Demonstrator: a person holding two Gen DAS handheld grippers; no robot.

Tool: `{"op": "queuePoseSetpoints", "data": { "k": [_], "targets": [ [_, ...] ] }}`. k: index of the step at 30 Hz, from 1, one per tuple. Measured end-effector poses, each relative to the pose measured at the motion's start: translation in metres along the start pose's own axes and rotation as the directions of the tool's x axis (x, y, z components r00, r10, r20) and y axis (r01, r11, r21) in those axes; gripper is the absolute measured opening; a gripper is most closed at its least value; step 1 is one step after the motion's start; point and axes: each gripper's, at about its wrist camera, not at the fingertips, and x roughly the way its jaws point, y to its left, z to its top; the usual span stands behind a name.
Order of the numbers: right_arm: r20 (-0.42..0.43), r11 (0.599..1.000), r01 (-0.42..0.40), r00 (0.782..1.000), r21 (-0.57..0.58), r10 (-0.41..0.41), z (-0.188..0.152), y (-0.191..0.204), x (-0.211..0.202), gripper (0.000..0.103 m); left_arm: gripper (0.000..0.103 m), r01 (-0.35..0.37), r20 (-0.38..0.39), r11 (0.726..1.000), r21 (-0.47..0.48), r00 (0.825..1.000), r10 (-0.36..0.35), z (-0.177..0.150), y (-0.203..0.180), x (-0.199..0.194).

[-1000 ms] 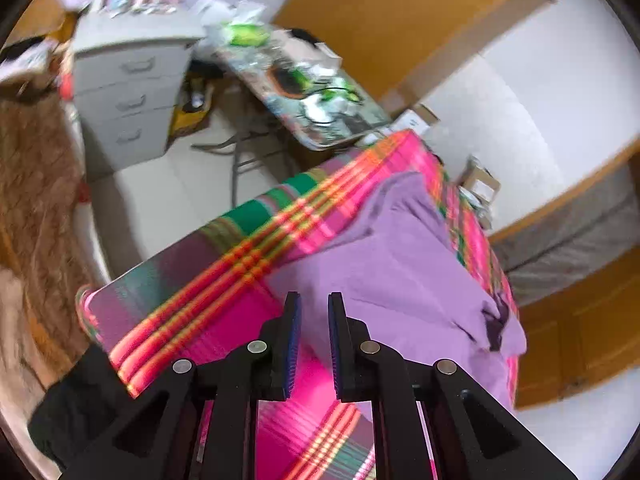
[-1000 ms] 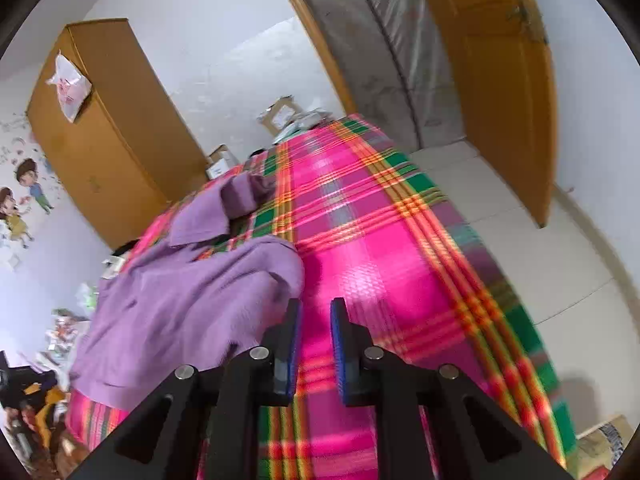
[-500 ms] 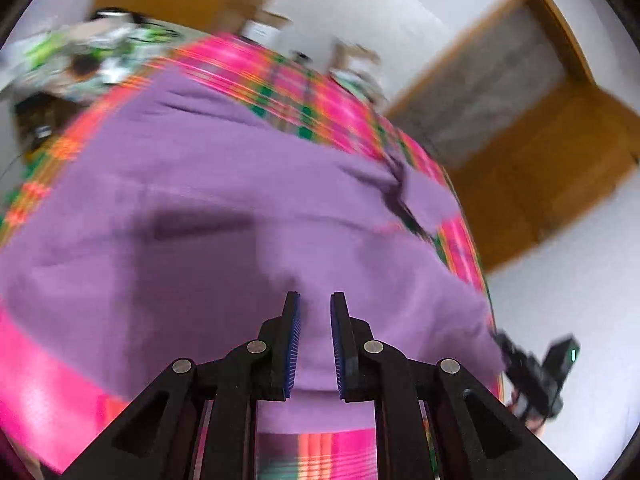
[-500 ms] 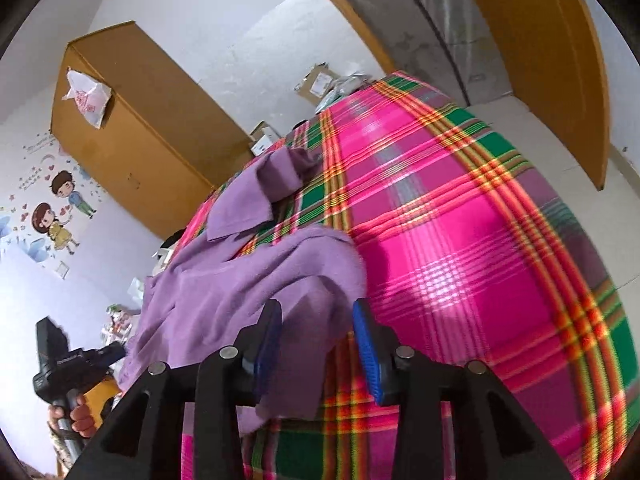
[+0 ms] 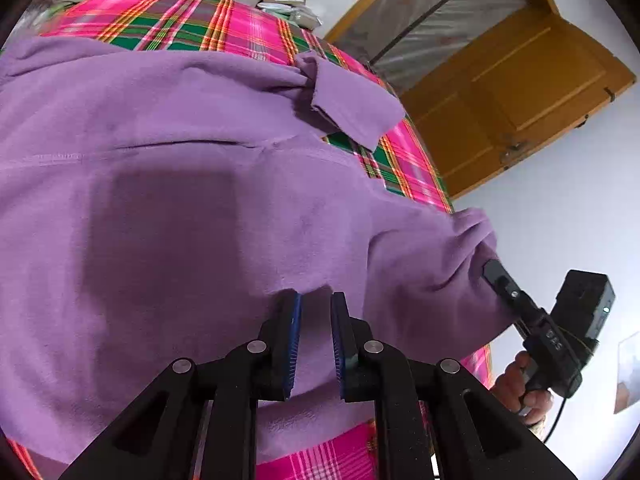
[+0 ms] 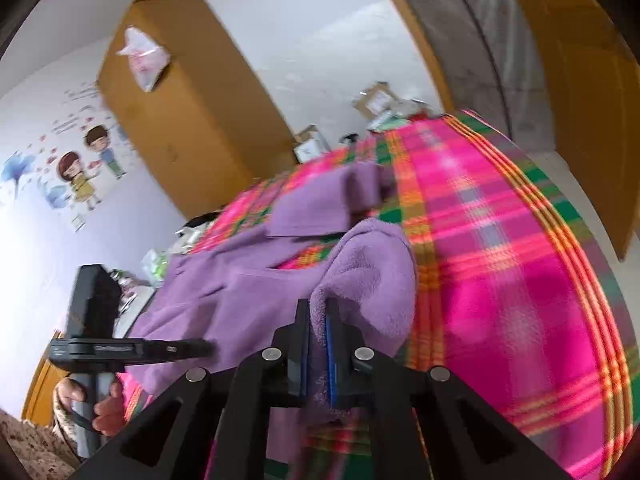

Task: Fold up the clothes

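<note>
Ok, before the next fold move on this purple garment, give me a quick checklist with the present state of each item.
1. Right gripper has cloth: ok. Its jaws are closing, and a bunched edge of the purple garment is pinched between the pads.
2. Left gripper has cloth: not ok. Its jaws stand slightly apart over the garment, pads pressing on nothing.
3. Garment flat: not ok. One sleeve is folded over, and the right corner is bunched.
4. Garment on the plaid cloth: ok, though its near edge cannot be seen past the left gripper.
5. Room to fold: ok. Bare plaid lies to the right of the garment in the right wrist view.
</note>
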Motion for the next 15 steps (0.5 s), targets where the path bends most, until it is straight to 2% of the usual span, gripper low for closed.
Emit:
{"op": "queuePoseSetpoints", "data": {
  "k": [8,15],
  "targets": [
    [-0.063,0.985,-0.131,0.990,-0.116,0.125,-0.005,0.053,0.032,0.007,0.015,0.028,0.010,0.998,-0.048,1.000,-0.027,-0.004,0.015,-0.004],
    [-0.164,0.970,-0.200,0.971,-0.141,0.176,-0.019,0.082,0.068,0.007,0.015,0.042,0.033,0.995,-0.096,0.999,-0.039,-0.005,0.031,-0.015]
  ]
}}
